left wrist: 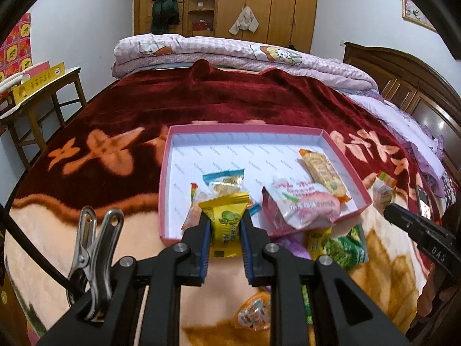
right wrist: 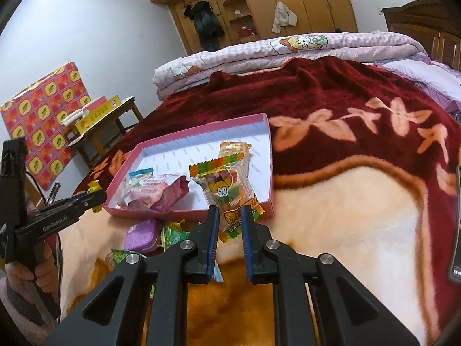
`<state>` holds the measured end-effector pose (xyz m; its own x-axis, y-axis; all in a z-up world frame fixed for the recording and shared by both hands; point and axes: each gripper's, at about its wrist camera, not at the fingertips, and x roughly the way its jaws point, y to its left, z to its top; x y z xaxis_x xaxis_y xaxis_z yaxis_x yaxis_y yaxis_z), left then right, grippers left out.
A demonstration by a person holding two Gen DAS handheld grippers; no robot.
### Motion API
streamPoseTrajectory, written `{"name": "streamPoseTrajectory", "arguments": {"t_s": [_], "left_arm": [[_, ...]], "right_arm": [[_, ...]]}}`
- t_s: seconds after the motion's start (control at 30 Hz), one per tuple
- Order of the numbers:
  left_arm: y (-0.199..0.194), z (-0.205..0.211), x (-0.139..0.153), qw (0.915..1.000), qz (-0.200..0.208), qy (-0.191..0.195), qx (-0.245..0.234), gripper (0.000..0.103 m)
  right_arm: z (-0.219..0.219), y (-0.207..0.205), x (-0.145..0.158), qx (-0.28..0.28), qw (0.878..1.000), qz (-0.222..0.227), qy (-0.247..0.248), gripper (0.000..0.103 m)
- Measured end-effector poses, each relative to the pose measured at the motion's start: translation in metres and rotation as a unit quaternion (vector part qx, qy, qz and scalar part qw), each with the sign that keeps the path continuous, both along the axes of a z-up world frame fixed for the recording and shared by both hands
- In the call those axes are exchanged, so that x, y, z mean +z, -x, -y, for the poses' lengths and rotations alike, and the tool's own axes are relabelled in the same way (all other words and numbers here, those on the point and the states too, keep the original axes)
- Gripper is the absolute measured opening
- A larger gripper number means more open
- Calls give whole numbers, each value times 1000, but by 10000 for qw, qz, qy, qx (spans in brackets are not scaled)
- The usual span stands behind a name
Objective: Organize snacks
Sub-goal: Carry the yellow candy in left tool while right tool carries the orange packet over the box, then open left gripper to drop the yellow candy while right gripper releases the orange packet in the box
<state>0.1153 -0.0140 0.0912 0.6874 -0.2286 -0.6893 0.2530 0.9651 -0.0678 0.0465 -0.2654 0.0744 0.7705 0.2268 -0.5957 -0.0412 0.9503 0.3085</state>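
My left gripper (left wrist: 225, 221) is shut on a yellow snack packet (left wrist: 226, 225), held upright just in front of the near edge of a pink shallow box (left wrist: 170, 155). The box holds several snacks: a blue-edged packet (left wrist: 224, 179), a pink and white pouch (left wrist: 299, 204) and an orange wafer bar (left wrist: 324, 173). My right gripper (right wrist: 229, 216) is shut on a clear gummy packet with a cartoon face (right wrist: 227, 190), held by the pink box's (right wrist: 201, 128) near right corner. The left gripper (right wrist: 86, 199) shows at the left of the right wrist view.
Loose snacks lie on the blanket before the box: a green packet (left wrist: 347, 246), a purple packet (right wrist: 142, 235), an orange jelly cup (left wrist: 255, 314). A phone (left wrist: 423, 201) lies to the right. A folded quilt (left wrist: 236, 54) is at the back, a wooden stool (left wrist: 40, 98) to the left.
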Motion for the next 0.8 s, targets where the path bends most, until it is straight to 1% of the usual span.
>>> {"name": "streamPoseTrajectory", "arguments": {"t_s": [0.23,0.43,0.67,0.8], "left_arm": [[-18,17,-8,9997,-157,31,-193,20],[-33,28,-21,9991,-295,-32,-300,20],[-47,26,-40,9984,-523,-74,-205,20],[-54,23,-48,9982,-577,-131,-121,20]], "right_arm": [[-3,-10,3,54,10000,9,33,17],[-6,-21,1,46,10000,-19,47,17],[-8,-33,-4,-40,9999,-80,118,17],[-10,-40,-9,-84,9997,-130,180,17]]}}
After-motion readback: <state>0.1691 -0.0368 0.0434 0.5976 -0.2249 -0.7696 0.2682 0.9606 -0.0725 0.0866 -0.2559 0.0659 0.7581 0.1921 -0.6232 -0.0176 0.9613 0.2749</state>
